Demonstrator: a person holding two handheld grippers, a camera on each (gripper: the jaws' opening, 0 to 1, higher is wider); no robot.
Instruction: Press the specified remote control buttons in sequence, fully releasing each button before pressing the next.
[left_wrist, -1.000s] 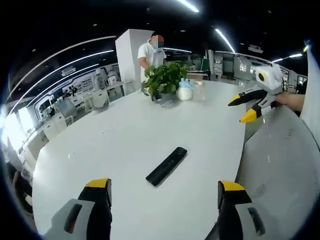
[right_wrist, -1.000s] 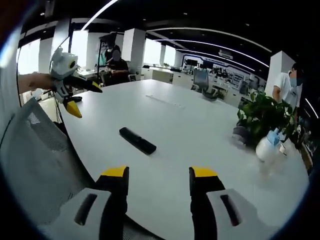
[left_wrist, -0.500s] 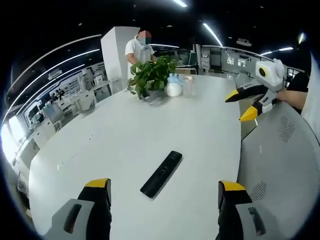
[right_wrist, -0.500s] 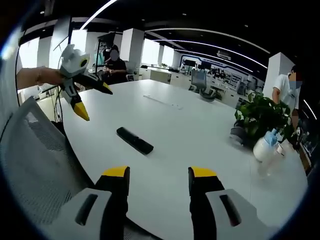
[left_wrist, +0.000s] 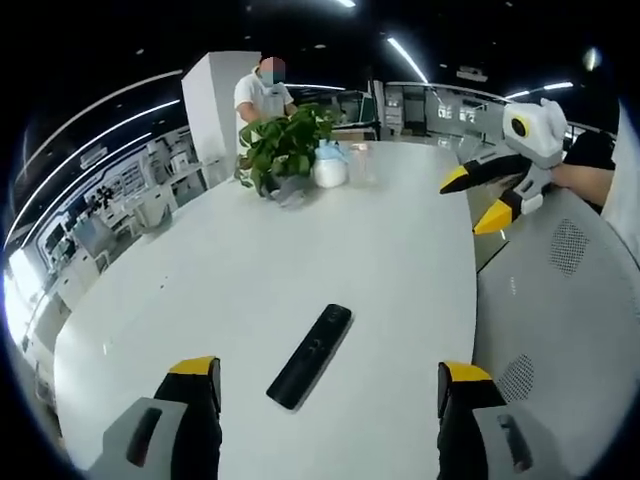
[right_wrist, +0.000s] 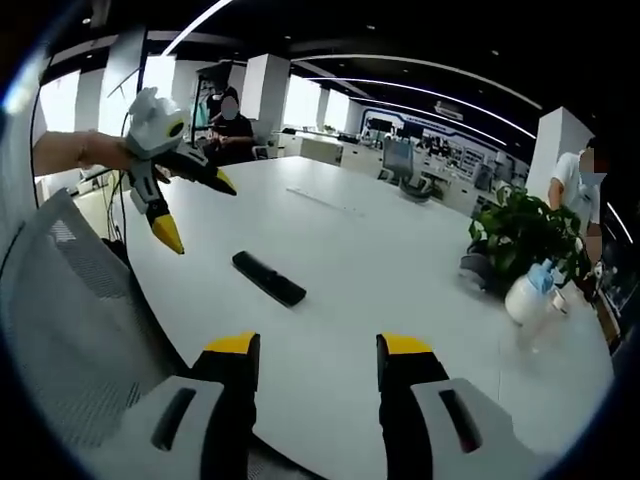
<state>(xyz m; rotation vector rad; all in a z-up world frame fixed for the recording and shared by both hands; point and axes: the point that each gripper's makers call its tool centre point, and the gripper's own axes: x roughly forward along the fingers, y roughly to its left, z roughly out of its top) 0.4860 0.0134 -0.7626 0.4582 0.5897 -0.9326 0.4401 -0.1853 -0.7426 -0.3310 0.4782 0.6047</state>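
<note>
I am looking into a large open office with dark ceilings, long light strips and white pillars, and in front of me a broad white oval bench (left_wrist: 300, 250) carries everything. A slim black rectangular remote control (left_wrist: 309, 342) lies flat on it, in the lower middle of the left gripper view, between and just above my left gripper (left_wrist: 330, 385) and its yellow-tipped jaws, which stand wide apart with nothing between them. In the right gripper view the same remote control (right_wrist: 268, 278) lies left of centre, above my right gripper (right_wrist: 318, 360), apart from it; those jaws stand open too, gripping nothing.

At the upper right of the left gripper view the right gripper (left_wrist: 482, 200) hangs in the air over the bench edge, held by a hand, jaws spread. At the upper left of the right gripper view the left gripper (right_wrist: 198, 212) hangs likewise, above and left of the remote, not touching it.

At the upper middle of the left gripper view a leafy green potted plant (left_wrist: 280, 150) stands on the bench, with a white spray bottle (left_wrist: 328, 168) just beside it. A person in a white shirt (left_wrist: 260, 95) stands behind the plant. A grey mesh chair back (left_wrist: 560, 320) fills the right side of that view. In the right gripper view a seated person in dark clothes (right_wrist: 230, 135) is at the upper left, beyond the bench.
</note>
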